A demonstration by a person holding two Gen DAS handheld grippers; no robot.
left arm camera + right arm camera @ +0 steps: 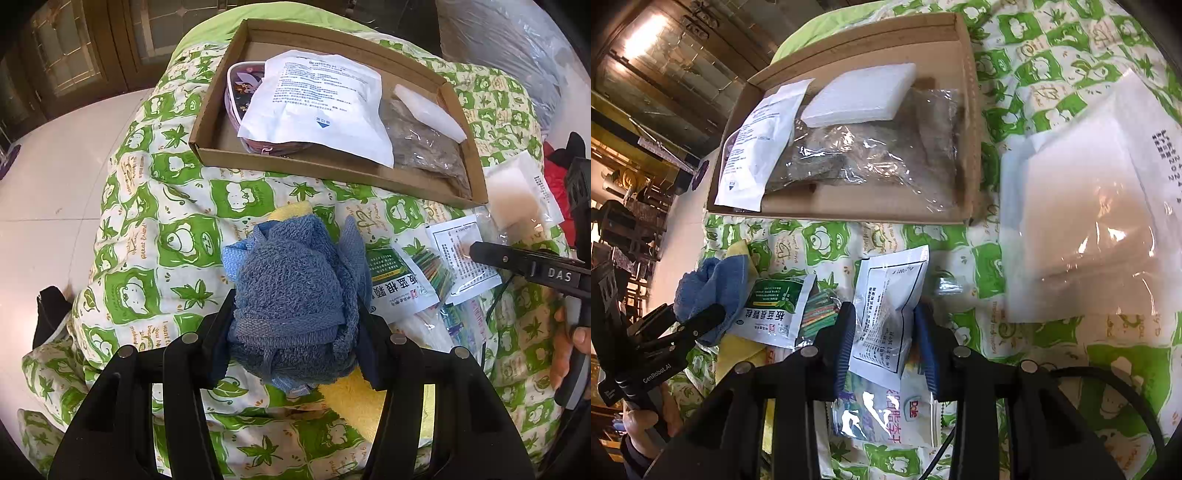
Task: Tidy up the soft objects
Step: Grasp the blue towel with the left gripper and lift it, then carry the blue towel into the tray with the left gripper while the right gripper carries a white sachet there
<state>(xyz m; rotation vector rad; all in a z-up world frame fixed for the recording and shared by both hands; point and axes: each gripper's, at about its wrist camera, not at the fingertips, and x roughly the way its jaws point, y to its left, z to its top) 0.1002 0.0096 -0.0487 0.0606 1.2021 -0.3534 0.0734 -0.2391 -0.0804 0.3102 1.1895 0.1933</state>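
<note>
Two grips are on at once. The left gripper (295, 332) pinches a blue towel (295, 288), bunched into a ball at lower centre of the left view, and the right gripper (886, 343) pinches a white sachet (886, 314) at lower centre of the right view, its pads pressing the packet's edges.

My read: this is the pick-up step, with both items due for the box (207, 155), which sits at the top of both views and already holds a big white pouch (317, 107), a foam block (857, 96) and a clear bag (871, 166).

Next, each hand must lift clear of the quilt (147, 221) and carry upward in frame over the box wall. Free floor in the box looks scarce (mostly the near-left corner).

The towel is thick, looped terry, loosely wadded with folds hanging out; it rests on a yellow cloth (354, 402). A green sachet (399, 284) lies just beside it.
</note>
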